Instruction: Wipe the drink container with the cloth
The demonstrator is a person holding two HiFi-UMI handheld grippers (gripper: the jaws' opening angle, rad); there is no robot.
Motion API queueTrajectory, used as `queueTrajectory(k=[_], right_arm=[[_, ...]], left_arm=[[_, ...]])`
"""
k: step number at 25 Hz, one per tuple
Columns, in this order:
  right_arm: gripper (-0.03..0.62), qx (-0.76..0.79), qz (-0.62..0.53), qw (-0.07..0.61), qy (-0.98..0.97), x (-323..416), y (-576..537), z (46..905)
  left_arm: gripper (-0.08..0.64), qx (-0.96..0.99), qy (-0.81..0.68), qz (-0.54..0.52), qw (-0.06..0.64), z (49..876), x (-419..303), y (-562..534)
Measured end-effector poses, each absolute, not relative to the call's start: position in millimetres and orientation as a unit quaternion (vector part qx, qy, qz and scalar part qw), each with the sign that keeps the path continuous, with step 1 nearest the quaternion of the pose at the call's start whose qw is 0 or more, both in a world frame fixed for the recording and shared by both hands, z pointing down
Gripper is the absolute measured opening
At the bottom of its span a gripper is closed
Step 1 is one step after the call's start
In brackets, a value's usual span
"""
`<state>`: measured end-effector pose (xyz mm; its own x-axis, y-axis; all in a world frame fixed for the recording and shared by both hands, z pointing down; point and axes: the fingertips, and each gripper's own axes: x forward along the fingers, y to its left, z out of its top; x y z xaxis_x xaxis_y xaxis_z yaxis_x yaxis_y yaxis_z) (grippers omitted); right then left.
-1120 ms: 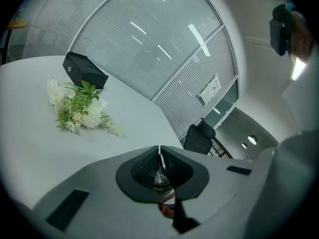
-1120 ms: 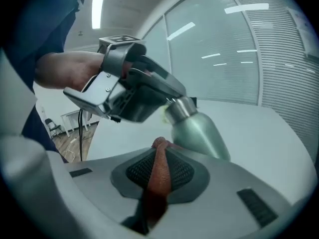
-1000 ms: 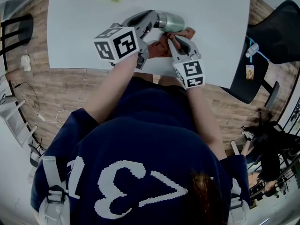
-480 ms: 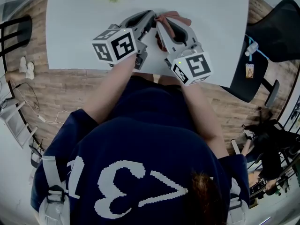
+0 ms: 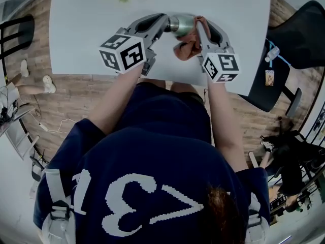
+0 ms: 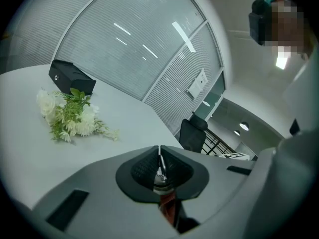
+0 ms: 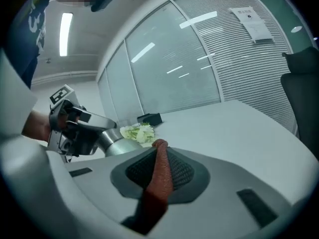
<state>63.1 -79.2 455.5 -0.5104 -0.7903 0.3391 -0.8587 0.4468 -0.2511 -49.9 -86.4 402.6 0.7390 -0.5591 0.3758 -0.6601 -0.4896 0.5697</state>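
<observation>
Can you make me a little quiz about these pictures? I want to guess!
1. True or false: the right gripper holds the cloth.
2. What does the left gripper grip? A: a spoon. B: the drink container. C: a plate.
3. Fill in: the flowers lie on the white ____.

Key: 1 true. 2 B. 3 table.

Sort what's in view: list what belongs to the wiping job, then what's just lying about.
In the job: drink container, gripped by the left gripper; cloth, pinched in the right gripper.

Lying about: bunch of flowers and black box on the table; office chair beside it.
</observation>
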Motion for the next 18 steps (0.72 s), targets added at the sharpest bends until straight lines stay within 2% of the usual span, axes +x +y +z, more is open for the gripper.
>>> queueTrajectory(k=[3,5,9,13,14,18], right_arm=[[0.061,0.496,0.233,0.105,-0.83,79.1,-81.6,476.7],[0.061,0.48,0.258,0.088,-0.834,75.6,-81.7,474.1],[0.063,0.407,0.258,0.026,-0.876,25.3,-77.6,422.7],[0.061,0.376,0.311,-0.074,-0.87,-5.5,-77.9,379.4],[0.061,0.378,0.313,-0.073,-0.868,-8.3,-77.1,378.8],[0.061,0.403,0.243,0.022,-0.882,1.5,-69.5,403.3]], left_arm=[[0.024,0.881,-0.335,0.086,0.322,398.2,-45.8,-82.1],[0.023,0.891,-0.327,0.101,0.297,397.5,-43.0,-80.7],[0.023,0.905,-0.315,0.119,0.261,393.5,-37.4,-77.9],[0.024,0.905,-0.322,0.124,0.25,392.0,-36.7,-77.2],[0.024,0.905,-0.322,0.124,0.249,391.7,-36.7,-76.7],[0.025,0.919,-0.299,0.134,0.219,389.9,-29.0,-70.0]])
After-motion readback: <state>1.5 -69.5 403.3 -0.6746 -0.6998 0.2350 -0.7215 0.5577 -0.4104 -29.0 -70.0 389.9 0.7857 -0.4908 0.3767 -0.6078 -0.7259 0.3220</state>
